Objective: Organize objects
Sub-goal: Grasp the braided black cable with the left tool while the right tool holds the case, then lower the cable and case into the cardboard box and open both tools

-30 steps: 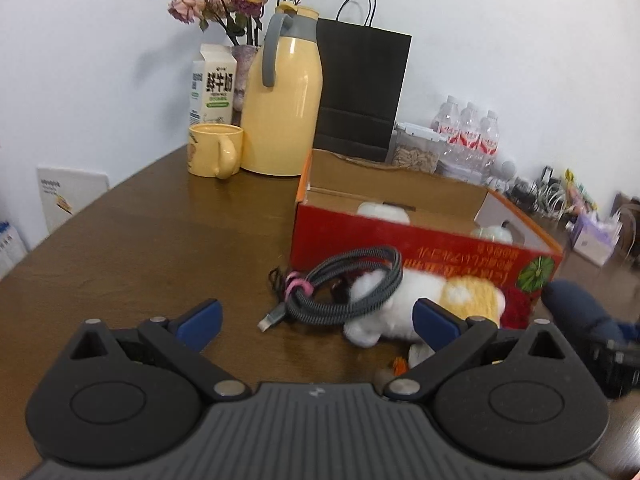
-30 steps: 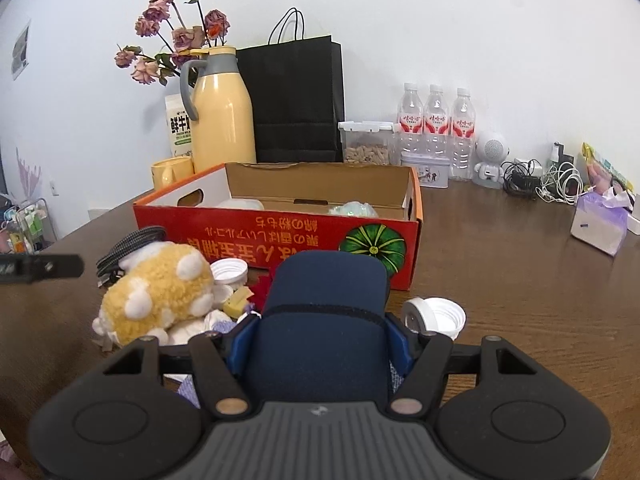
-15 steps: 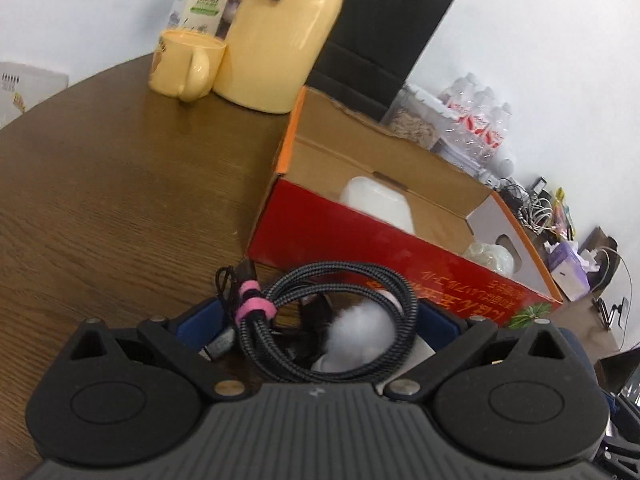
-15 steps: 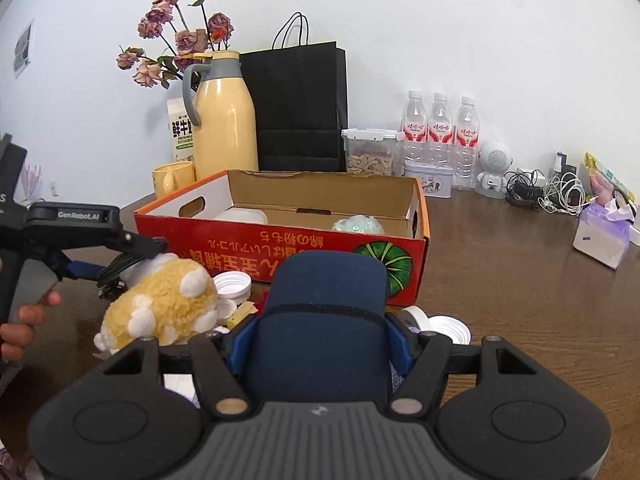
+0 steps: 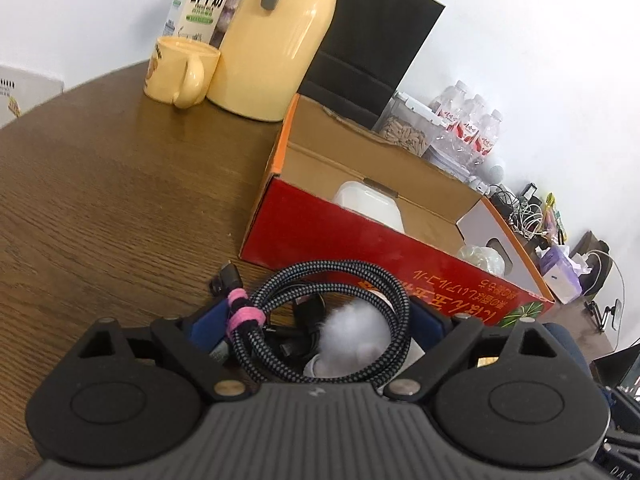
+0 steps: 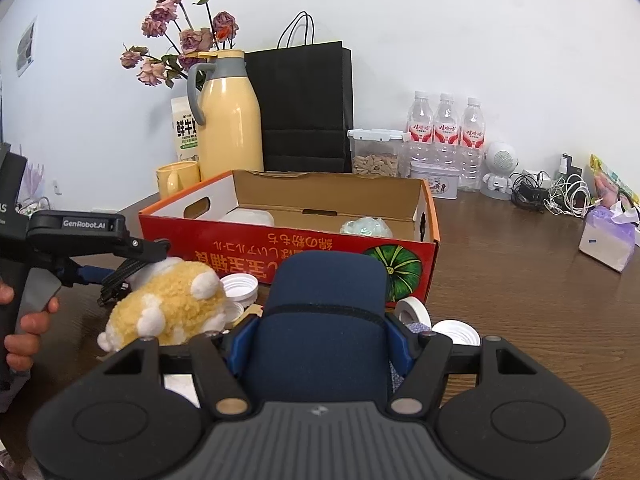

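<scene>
My left gripper (image 5: 316, 320) is shut on a coiled black braided cable (image 5: 332, 280) with a pink tie, just in front of the red cardboard box (image 5: 360, 236). The cable coil rests over the white paw of a plush toy (image 5: 356, 336). In the right wrist view my right gripper (image 6: 320, 344) is shut on a dark blue case (image 6: 324, 320), held near the box's front (image 6: 288, 248). The yellow and white plush (image 6: 168, 304) lies left of it, with the left gripper (image 6: 92, 240) over its far side. The box holds a white container (image 5: 368, 204) and a pale wrapped item (image 6: 364, 226).
A yellow thermos (image 5: 276, 40), yellow mug (image 5: 180, 72), milk carton (image 5: 204, 0) and black paper bag (image 6: 304, 108) stand behind the box. White lids (image 6: 240, 286) and a tape roll (image 6: 410, 308) lie by its front. Water bottles (image 6: 444, 136), cables and a tissue pack (image 6: 608, 236) sit right.
My left gripper moved forward and down onto the cable coil and closed on it. The right gripper with the blue case rose slightly and stayed shut.
</scene>
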